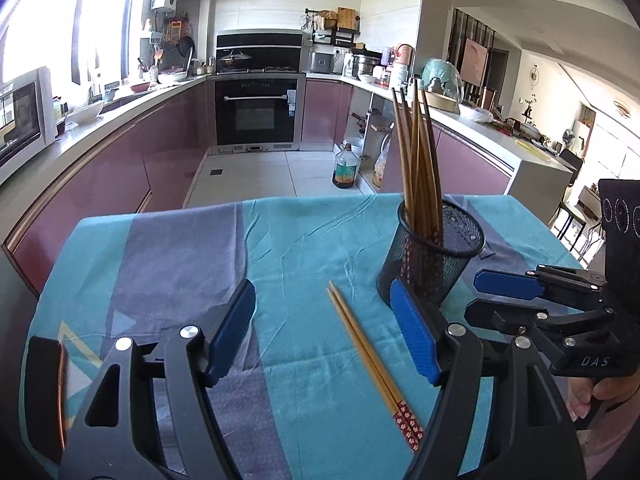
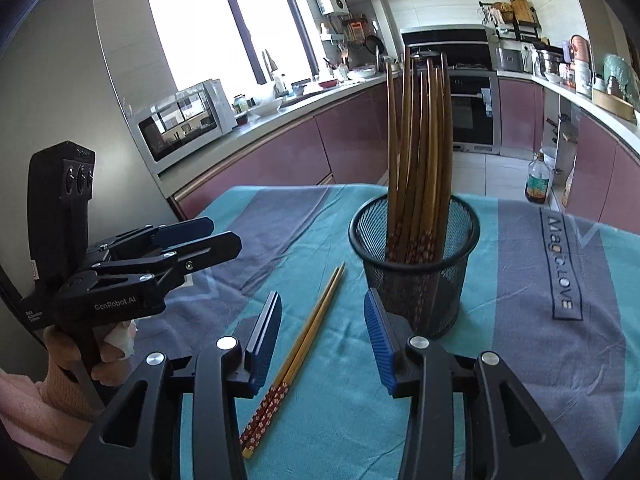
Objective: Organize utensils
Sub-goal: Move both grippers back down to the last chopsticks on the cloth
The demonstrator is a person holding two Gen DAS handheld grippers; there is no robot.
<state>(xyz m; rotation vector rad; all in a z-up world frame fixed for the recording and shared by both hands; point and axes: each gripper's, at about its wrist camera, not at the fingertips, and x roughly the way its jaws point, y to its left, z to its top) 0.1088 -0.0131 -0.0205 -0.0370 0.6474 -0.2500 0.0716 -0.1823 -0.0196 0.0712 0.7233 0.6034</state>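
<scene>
A pair of wooden chopsticks (image 1: 372,364) (image 2: 304,344) with red patterned ends lies flat on the cloth, side by side. Right of it stands a black mesh cup (image 1: 432,264) (image 2: 416,280) holding several upright chopsticks (image 1: 420,160) (image 2: 420,140). My left gripper (image 1: 322,288) is open above the cloth, and the loose pair lies between its blue pads, untouched. My right gripper (image 2: 322,296) is also open, with the pair lying between its fingers and the cup just beyond its right finger. Each gripper shows in the other's view, the right gripper (image 1: 476,296) and the left gripper (image 2: 224,236), both holding nothing.
A teal and grey tablecloth (image 1: 180,264) (image 2: 540,360) covers the table, whose far edge drops to the kitchen floor. Purple cabinets, an oven (image 1: 256,108) and a microwave (image 2: 184,120) stand behind. An oil bottle (image 1: 345,168) sits on the floor. A person's hand (image 2: 80,356) grips the left handle.
</scene>
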